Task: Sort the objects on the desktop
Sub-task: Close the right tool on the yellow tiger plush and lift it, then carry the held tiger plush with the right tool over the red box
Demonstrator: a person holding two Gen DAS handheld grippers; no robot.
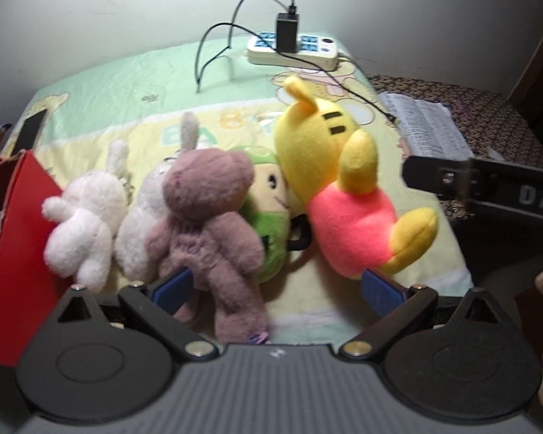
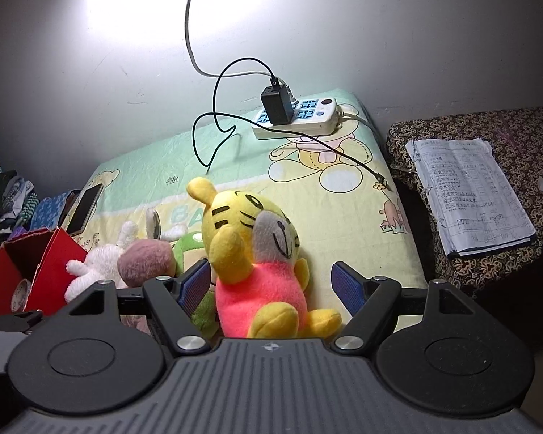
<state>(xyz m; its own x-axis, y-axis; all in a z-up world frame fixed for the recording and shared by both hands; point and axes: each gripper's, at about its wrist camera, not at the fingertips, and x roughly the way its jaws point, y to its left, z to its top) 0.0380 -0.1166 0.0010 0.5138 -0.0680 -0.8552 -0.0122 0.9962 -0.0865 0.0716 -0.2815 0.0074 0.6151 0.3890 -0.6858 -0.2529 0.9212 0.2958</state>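
Left gripper [image 1: 277, 289]: jaws are set wide; nothing is held. The legs of the brown bear [image 1: 208, 213] lie between the blue pads [image 1: 173, 287].
Right gripper [image 2: 269, 285]: jaws are set wide; the yellow tiger [image 2: 257, 264] is seated between the pads [image 2: 347, 287], but no contact with either pad is seen.
Brown bear: it is laid face down on the blanket [image 1: 134, 97], pressed against the green toy [image 1: 271, 217] on one side and a grey-white rabbit [image 1: 141, 220] on the other.
White rabbit [image 1: 83, 231]: it is propped against the red box [image 1: 21, 238].
Yellow tiger: a pink shirt is worn; in the left wrist view it leans over, head touching the green toy.
Red box: it stands open at the left edge of the blanket; a small clock face [image 2: 20, 294] is seen inside.
Phone [image 2: 85, 208]: it lies flat, behind the box.
Power strip [image 2: 300, 117]: it is placed at the far end near the wall, with a black charger [image 2: 276, 105] plugged in and black cables trailing across the blanket.
Papers [image 2: 470, 195]: they are stacked on the patterned cloth, apart from the blanket.
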